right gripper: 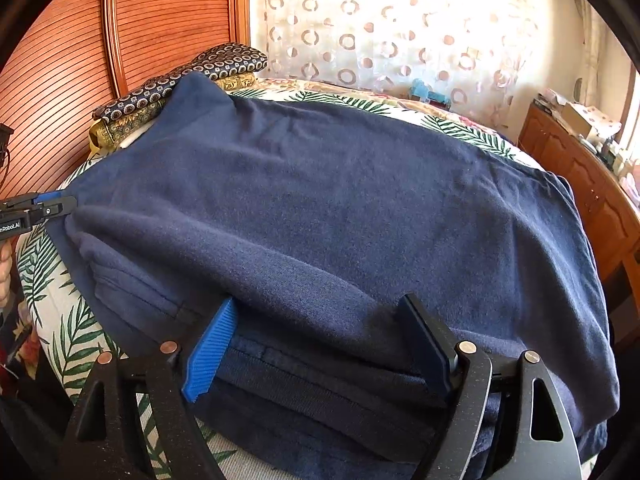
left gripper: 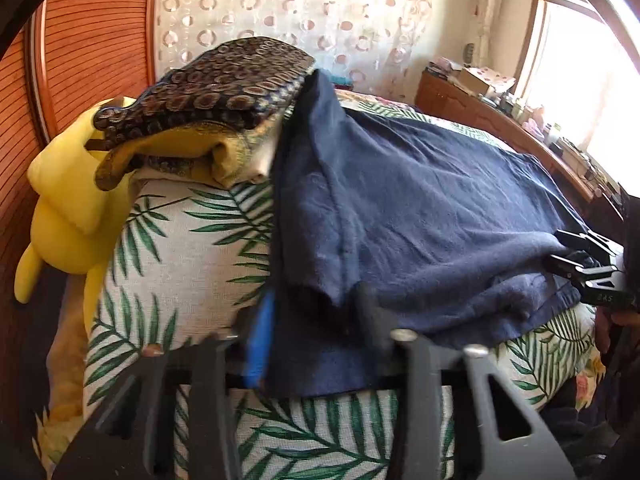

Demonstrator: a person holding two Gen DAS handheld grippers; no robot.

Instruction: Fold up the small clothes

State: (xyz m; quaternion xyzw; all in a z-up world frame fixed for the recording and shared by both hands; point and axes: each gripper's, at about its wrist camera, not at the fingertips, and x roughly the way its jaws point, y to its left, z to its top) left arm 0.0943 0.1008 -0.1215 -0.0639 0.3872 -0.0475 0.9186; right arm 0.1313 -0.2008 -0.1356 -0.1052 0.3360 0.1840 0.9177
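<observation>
Now left tongs (left gripper: pixel 316 332) pinch navy garment (right gripper: pixel 340 208) corner; right tongs (right gripper: pixel 320 344) wide, straddling hem.

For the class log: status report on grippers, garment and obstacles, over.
Left gripper shut on navy garment edge. Right gripper open, straddling near fold. Folded pile under far corner.

The navy garment (right gripper: pixel 340 208) under me is soft matt cloth with a faint fuzzy nap. My right gripper (right gripper: pixel 320 340) has matt black plastic arms, shiny metal rivets and a ribbed blue rubbery pad; my left gripper (left gripper: pixel 316 320) looks the same. The bedspread (left gripper: pixel 180 248) is coarse woven cloth with printed palm leaves. The folded pile (left gripper: pixel 208 92) is smooth patterned fabric. The yellow plush toy (left gripper: pixel 68 200) looks velvety. The headboard (right gripper: pixel 60 60) is glossy ribbed wood, the curtain (right gripper: pixel 400 20) thin sheer cloth.
</observation>
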